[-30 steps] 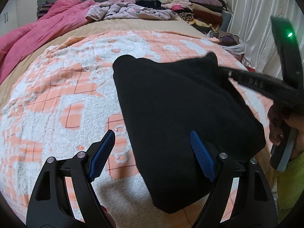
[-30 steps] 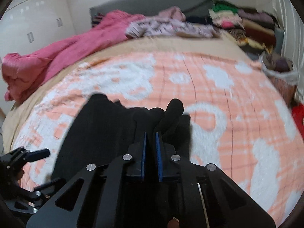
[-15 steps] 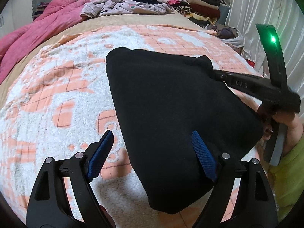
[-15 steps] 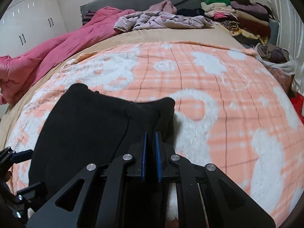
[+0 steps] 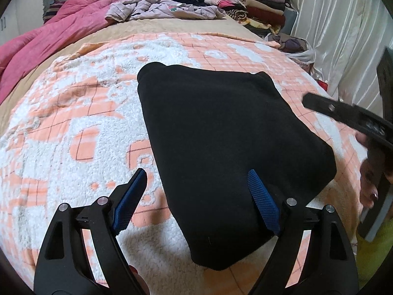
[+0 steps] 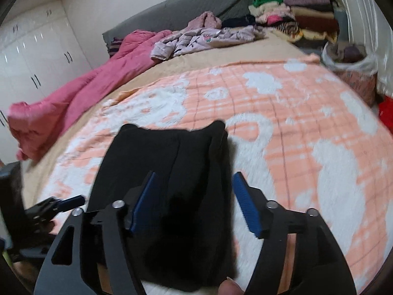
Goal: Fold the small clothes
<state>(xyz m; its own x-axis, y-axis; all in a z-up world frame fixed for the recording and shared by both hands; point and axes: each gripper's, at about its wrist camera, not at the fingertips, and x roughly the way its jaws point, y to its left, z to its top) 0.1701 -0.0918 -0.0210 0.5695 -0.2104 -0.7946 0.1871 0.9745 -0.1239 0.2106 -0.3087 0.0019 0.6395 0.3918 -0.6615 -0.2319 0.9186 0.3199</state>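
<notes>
- My left tool [image 5: 194, 196] hangs with its blue pads spread wide; its right pad sits over the near part of the black folded garment [image 5: 228, 152], its left pad over the orange-and-white blanket [image 5: 73, 123], and neither presses on anything.
- My right tool [image 6: 194, 201] has just been opening its jaws; they now stand apart with the garment's right edge lying between the pads, not pinched.
- The garment lies flat on the blanket, directly ahead of both tools, its far corners pointing away from me.
- Far beyond the tools, a pink quilt [image 5: 49, 34] lies to the left, a lilac heap of clothes [image 5: 162, 9] in the middle and a stack of folded clothes [image 5: 250, 7] to the right.
- The picture from my right tool is blurred.
</notes>
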